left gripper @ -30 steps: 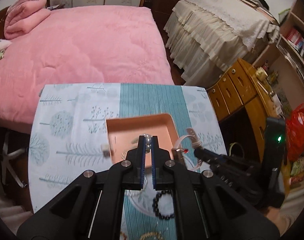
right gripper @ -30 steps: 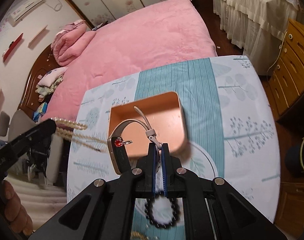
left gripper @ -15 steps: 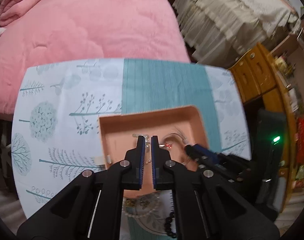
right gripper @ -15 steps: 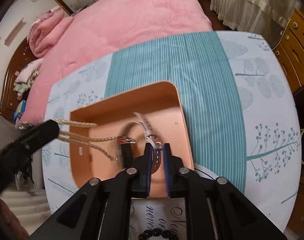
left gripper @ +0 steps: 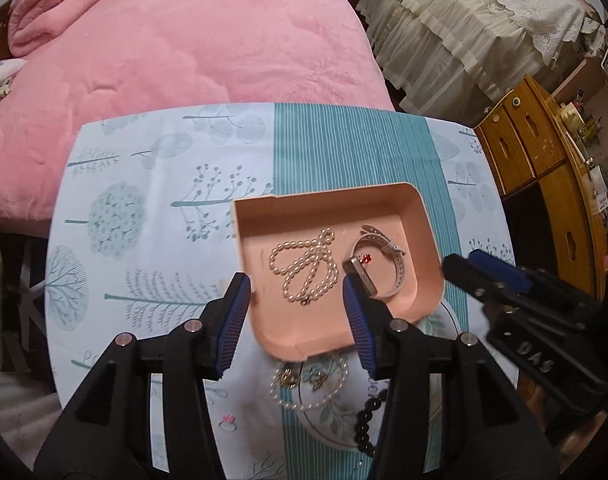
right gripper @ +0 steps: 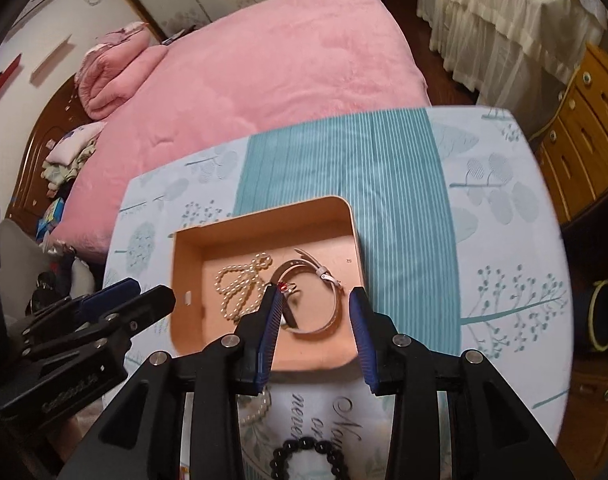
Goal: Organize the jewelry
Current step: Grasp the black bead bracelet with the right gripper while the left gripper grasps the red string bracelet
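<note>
In the left wrist view, the pink bed (left gripper: pixel 175 52) fills the upper left of the frame, and below it the desk (left gripper: pixel 115 240) lies under a pale cloth printed with trees and a teal striped band down its middle. At lower centre the left gripper (left gripper: pixel 295 300) hangs over the near edge of the pink tray (left gripper: pixel 420 216); its jaws are opening and released, with nothing pressed between the blue pads. Inside the tray, left of its middle, the pearl necklace (left gripper: pixel 304 268) lies in loose loops, and just to its right the watch (left gripper: pixel 380 264) rests on its side with a small red ring (left gripper: pixel 366 258) at its case. Below the tray, on the desk, lie a second string of pearls (left gripper: pixel 312 392), a black bead bracelet (left gripper: pixel 368 420) and, further left, a small pink ring (left gripper: pixel 227 420). At the right edge a wooden cabinet (left gripper: pixel 544 152) stands by the desk. In the right wrist view, the right gripper (right gripper: pixel 314 308) sits at lower centre above the watch, its jaws also opening and gripping nothing; the strap lies between them, untouched by either pad.
</note>
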A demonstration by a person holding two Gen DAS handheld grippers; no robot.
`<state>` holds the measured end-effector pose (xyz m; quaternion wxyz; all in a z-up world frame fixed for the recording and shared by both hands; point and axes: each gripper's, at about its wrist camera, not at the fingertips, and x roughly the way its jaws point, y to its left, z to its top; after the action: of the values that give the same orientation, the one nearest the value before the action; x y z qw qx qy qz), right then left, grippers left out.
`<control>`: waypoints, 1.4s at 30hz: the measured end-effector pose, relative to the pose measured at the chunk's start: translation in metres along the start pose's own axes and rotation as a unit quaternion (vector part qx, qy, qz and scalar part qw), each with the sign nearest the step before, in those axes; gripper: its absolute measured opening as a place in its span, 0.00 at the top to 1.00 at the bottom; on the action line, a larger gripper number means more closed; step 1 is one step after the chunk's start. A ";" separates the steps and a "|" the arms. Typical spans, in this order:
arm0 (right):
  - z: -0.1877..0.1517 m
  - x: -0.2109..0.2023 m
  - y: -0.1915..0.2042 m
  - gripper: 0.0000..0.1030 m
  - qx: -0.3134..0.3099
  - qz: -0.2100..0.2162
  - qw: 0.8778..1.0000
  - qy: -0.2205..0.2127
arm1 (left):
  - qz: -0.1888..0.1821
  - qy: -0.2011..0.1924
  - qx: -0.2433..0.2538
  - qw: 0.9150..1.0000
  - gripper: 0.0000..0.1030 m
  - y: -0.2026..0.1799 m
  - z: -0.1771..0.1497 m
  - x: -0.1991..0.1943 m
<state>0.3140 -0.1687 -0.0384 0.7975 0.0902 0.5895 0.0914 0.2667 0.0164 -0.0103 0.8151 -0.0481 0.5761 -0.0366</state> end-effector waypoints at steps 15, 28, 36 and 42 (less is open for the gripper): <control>-0.070 -0.103 -0.001 0.66 -0.061 0.010 0.998 -0.007 | 0.005 -0.021 0.005 1.000 0.56 0.018 -0.074 -0.074; -0.183 -0.075 -0.010 0.66 -0.066 -0.003 0.997 0.026 | 0.053 0.028 0.013 0.998 0.57 0.049 -0.206 -0.053; -0.233 -0.044 -0.021 0.66 -0.051 -0.023 0.997 0.058 | 0.010 0.085 -0.064 0.994 0.57 0.058 -0.264 -0.026; -0.241 -0.034 -0.022 0.66 -0.047 -0.026 0.997 0.058 | 0.009 0.078 -0.086 0.993 0.57 0.049 -0.270 -0.015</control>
<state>0.0742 -0.1896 -0.0822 0.7676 0.0316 0.6318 0.1031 0.0076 0.0575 -0.0915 0.7606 -0.1100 0.6396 0.0167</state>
